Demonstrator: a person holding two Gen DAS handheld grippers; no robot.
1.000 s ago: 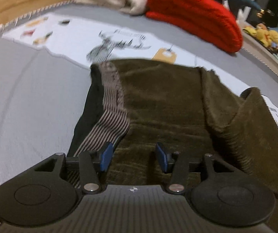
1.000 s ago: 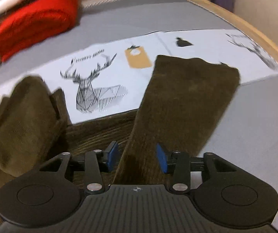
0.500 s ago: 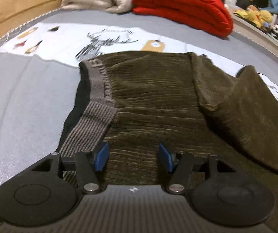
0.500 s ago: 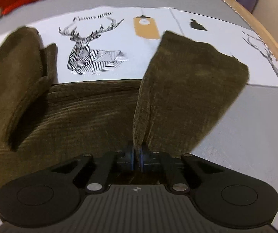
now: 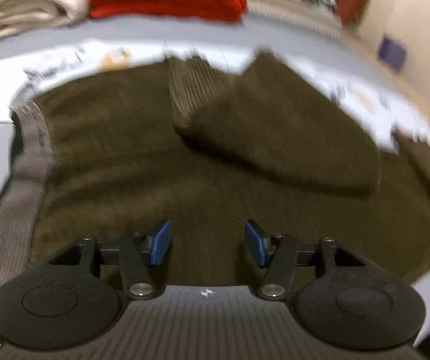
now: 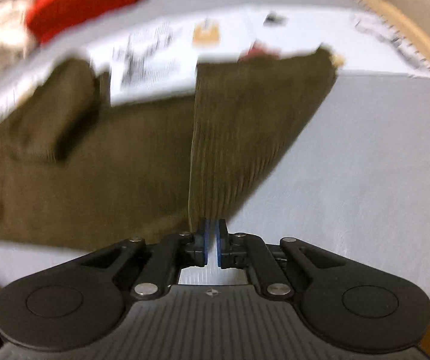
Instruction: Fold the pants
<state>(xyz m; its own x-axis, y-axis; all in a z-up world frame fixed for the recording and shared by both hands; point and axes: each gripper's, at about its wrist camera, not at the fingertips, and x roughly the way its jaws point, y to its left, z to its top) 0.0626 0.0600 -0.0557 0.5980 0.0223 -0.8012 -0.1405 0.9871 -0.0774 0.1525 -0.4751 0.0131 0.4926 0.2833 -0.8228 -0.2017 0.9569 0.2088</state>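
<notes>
Corduroy pants (image 5: 119,162) lie beneath the spread left gripper (image 5: 207,246) — right gripper (image 6: 212,240) pinches one leg's edge.

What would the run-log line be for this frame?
task: fold pants | left gripper: open above pants | right gripper: shut on pant leg | stage: mid-fold | views: blurred

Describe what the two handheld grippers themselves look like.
The left gripper and right gripper look alike: matte black bodies with ribbed tops, a round disc on each side, silver pivot screws, a small compass-like mark at centre, and blue pads on the fingers. No cables or sleeves show.
</notes>
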